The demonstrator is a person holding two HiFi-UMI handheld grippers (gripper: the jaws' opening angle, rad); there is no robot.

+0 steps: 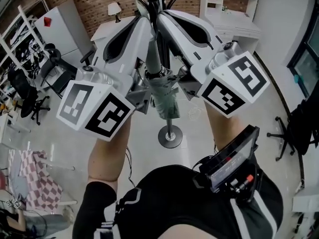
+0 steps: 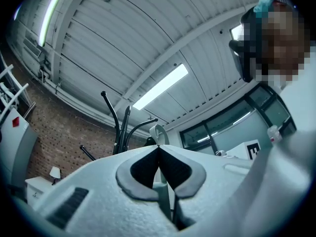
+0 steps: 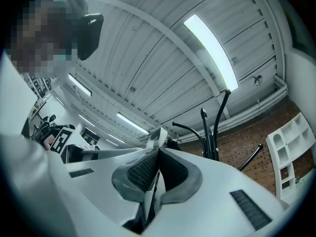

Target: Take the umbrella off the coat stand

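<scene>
The folded grey-green umbrella (image 1: 163,97) hangs upright in front of the black coat stand (image 1: 163,44), above the stand's round base (image 1: 170,136). Both grippers are raised to its top end, side by side. My left gripper (image 1: 147,13) comes in from the left and my right gripper (image 1: 159,14) from the right. In the left gripper view the left gripper (image 2: 158,146) is shut, the umbrella's pale handle (image 2: 163,196) runs between the jaws, and its strap loop (image 2: 159,131) pokes out above the tips. The right gripper (image 3: 159,149) is shut on the same strap loop (image 3: 157,136).
The stand's black hooks (image 2: 117,125) curve up just behind the jaws, also in the right gripper view (image 3: 213,132). A white cabinet (image 1: 61,26) stands at back left and white shelving (image 1: 230,6) at back right. Office chairs (image 1: 26,94) sit left and right (image 1: 295,128).
</scene>
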